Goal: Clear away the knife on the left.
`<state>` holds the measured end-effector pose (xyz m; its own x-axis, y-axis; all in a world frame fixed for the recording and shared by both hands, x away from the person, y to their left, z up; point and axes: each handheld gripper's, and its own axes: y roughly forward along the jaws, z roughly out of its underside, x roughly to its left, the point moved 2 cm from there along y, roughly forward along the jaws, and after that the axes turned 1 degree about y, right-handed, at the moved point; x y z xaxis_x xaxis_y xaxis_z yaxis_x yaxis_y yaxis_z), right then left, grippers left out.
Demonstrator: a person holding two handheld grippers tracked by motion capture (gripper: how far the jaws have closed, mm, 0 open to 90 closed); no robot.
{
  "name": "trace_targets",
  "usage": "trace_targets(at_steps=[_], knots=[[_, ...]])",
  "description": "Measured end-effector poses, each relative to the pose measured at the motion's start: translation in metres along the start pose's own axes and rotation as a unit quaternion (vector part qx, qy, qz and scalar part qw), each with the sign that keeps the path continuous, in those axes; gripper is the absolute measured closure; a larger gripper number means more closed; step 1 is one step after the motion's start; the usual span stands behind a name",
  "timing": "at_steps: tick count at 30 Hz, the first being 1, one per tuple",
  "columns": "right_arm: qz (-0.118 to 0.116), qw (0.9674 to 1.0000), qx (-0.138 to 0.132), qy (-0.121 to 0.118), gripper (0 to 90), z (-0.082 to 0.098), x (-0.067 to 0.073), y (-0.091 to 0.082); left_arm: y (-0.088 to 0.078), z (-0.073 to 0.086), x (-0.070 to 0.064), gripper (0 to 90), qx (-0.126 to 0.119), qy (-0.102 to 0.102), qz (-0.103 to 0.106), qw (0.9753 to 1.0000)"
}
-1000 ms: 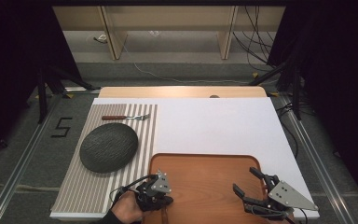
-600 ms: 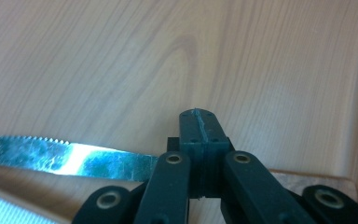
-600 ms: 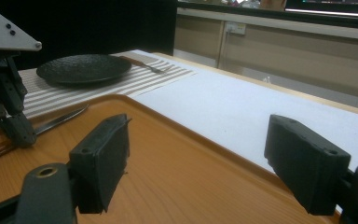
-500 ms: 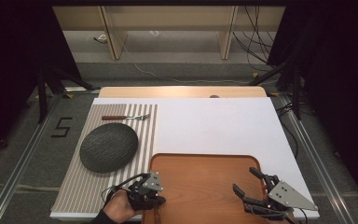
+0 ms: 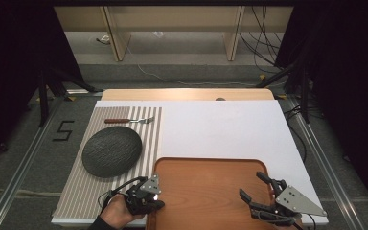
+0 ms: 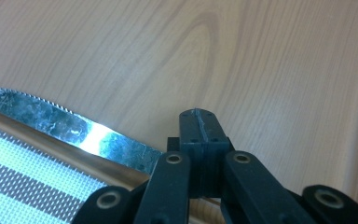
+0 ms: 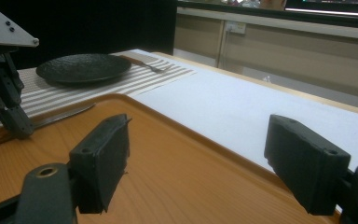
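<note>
Overhead, the left gripper (image 5: 146, 195) sat at the near left edge of the wooden tray (image 5: 211, 191), beside the striped mat (image 5: 76, 191). The right gripper (image 5: 258, 199) rested over the tray's near right corner, jaws spread wide, nothing between them.

In the left gripper view, the jaws were fully closed, pinching the near end of a serrated knife (image 6: 70, 128) whose blade lay along the tray rim.

In the right gripper view, the knife (image 7: 65, 115) lay near the dark plate (image 7: 84, 67).
</note>
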<state>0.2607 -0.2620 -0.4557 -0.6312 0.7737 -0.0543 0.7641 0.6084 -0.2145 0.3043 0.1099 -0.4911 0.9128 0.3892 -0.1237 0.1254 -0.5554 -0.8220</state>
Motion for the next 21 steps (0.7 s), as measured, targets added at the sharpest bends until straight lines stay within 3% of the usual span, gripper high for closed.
trace_targets(at_steps=[4, 9, 14, 18, 21], knots=[[0.000, 1.0000, 0.000, 0.001, 23.1, 0.000, 0.000, 0.000, 0.000, 0.000, -0.001, 87.7, -0.004, -0.001, -0.005, 1.0000], [0.000, 1.0000, 0.000, 0.001, 23.2, 0.000, 0.000, 0.000, -0.001, -0.002, 0.000, 64.6, -0.012, -0.019, -0.004, 0.9997], [-0.001, 1.0000, 0.000, 0.001, 23.2, 0.000, 0.000, -0.001, -0.004, -0.004, 0.001, 49.5, -0.030, -0.024, -0.017, 0.9991], [0.000, 1.0000, 0.001, 0.002, 23.2, 0.000, 0.000, -0.001, -0.010, -0.006, 0.001, 40.7, -0.069, -0.030, -0.028, 0.9968], [-0.001, 1.0000, 0.001, 0.002, 23.2, 0.000, 0.000, -0.001, -0.016, -0.007, 0.000, 32.7, -0.110, -0.031, -0.046, 0.9924]])
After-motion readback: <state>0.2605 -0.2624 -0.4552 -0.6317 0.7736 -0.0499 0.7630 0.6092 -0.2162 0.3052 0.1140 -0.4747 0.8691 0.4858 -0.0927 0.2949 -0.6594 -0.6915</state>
